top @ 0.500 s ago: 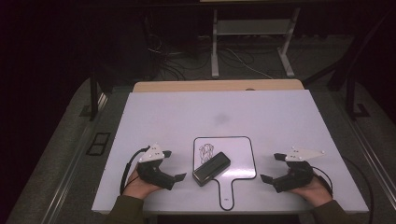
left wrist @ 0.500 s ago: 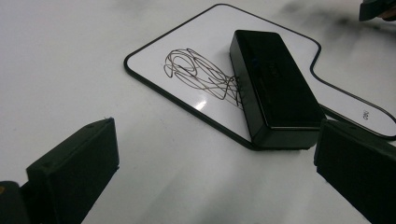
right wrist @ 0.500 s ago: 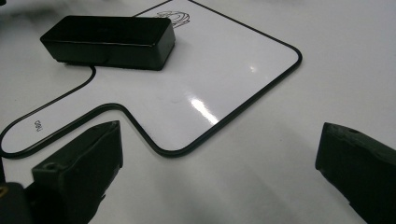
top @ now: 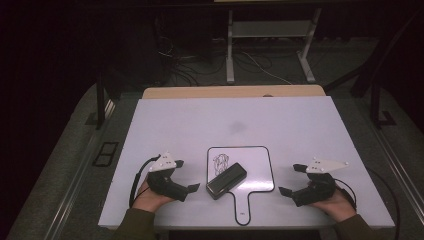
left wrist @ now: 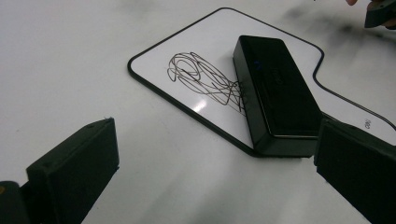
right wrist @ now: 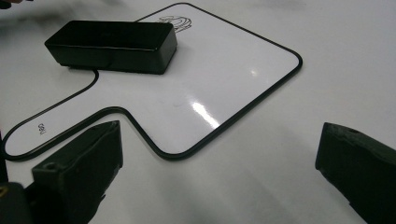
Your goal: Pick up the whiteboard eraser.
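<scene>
Black rectangular eraser block [top: 226,179] lies on small white handled whiteboard [top: 257,165], btwn both grippers, covering scribble's [top: 220,161] 5 o'clock edge. Left gripper [top: 186,181] at 9 o'clock, right gripper [top: 292,179] at 3 o'clock; both jaws wide, empty.

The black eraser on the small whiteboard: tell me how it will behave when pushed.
The black eraser is a flat-lying block, so it will probably slide, not roll or tip. The glossy small whiteboard under it looks slick, so little drag. Its hard-looking shell suggests it stays stiff.
</scene>
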Action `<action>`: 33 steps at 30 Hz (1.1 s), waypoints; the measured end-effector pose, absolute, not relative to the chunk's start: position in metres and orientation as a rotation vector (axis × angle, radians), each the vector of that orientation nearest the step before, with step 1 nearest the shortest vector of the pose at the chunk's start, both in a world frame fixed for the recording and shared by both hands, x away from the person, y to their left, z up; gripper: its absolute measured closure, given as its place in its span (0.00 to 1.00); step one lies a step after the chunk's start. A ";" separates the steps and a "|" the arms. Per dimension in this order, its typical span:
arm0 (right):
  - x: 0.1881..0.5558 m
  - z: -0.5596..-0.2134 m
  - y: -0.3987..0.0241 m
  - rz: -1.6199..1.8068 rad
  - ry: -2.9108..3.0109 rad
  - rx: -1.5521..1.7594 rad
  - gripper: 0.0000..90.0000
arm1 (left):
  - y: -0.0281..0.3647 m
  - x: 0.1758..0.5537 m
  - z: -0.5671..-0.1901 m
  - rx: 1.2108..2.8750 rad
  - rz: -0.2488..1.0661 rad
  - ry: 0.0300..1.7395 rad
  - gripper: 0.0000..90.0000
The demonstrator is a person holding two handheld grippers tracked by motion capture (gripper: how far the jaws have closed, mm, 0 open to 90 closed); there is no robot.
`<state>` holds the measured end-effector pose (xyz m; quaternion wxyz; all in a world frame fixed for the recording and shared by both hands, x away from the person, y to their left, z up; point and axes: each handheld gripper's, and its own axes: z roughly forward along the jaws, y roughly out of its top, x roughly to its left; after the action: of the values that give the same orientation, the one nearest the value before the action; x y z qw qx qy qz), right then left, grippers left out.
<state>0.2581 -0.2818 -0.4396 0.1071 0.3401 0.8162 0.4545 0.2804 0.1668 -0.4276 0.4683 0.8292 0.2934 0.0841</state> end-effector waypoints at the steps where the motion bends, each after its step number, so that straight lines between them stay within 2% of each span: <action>1: 0.258 -0.440 -0.282 1.338 2.403 1.001 0.00 | 0.167 0.280 -0.428 2.033 0.206 0.720 0.00; 33: 0.258 -0.438 -0.285 1.374 2.370 1.025 0.00 | 0.146 0.288 -0.416 2.012 0.184 0.707 0.00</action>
<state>0.2578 -0.2850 -0.4379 0.1081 0.3484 0.8055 0.4671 0.2885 0.1460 -0.4160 0.4799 0.8247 0.2897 0.0755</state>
